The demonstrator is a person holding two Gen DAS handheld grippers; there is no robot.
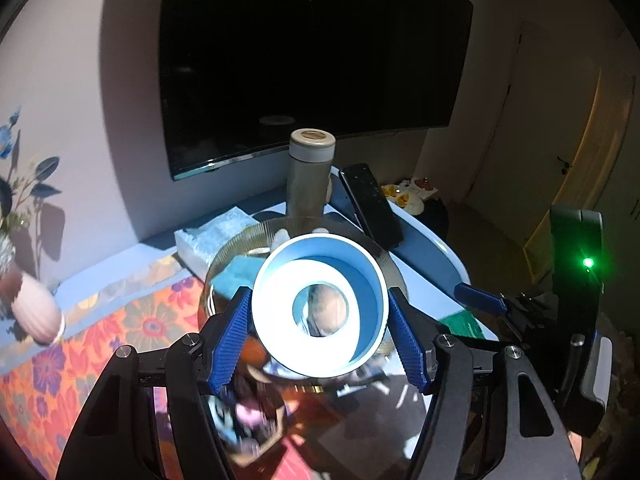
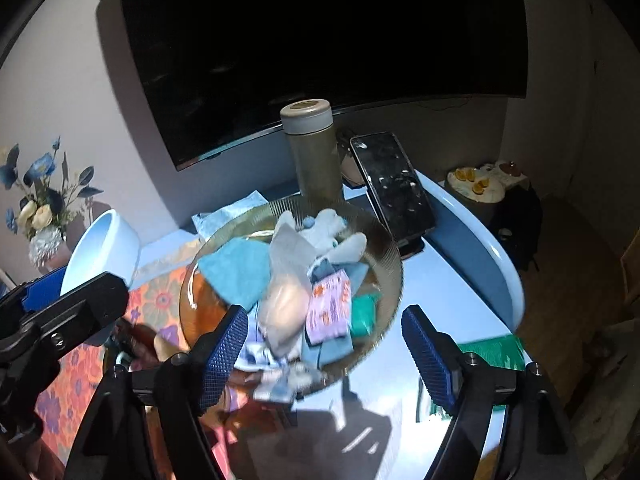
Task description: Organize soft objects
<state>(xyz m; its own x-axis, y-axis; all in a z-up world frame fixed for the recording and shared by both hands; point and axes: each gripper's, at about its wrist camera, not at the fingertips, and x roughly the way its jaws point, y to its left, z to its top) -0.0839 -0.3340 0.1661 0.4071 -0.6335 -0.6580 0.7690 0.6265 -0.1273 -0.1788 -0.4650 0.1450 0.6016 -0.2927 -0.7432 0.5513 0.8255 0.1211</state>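
Jaws, left gripper [image 1: 320,316]: clenched on a light-blue cup-shaped container [image 1: 320,306], one ribbed blue pad against each side of its wall, its open mouth tipped toward the camera; white base with a round hole showing inside.

Jaws, right gripper [image 2: 322,344]: released, pads standing wide apart with nothing pressed between them, hovering over the near rim of the bowl.

Glass bowl [image 2: 394,264]: ribbed, amber-tinted, heaped with soft objects: a teal cloth [image 2: 240,276], a pale translucent pouch [image 2: 286,300], a lilac patterned packet [image 2: 330,306], white fabric pieces [image 2: 332,226], a green item [image 2: 364,312] at the right edge.

Surround: steel flask [image 2: 310,152] just behind the bowl, phone [image 2: 394,184] to its right, tissue pack [image 1: 212,236], flowered cloth [image 1: 60,360], television [image 2: 320,40], vase of flowers [image 2: 44,216].

Step in hand, by judgement: container held ready beside the heap, sorting barely begun. Next move likely calls for the empty jaws to pinch one soft piece from the pile and carry it to the container's mouth.
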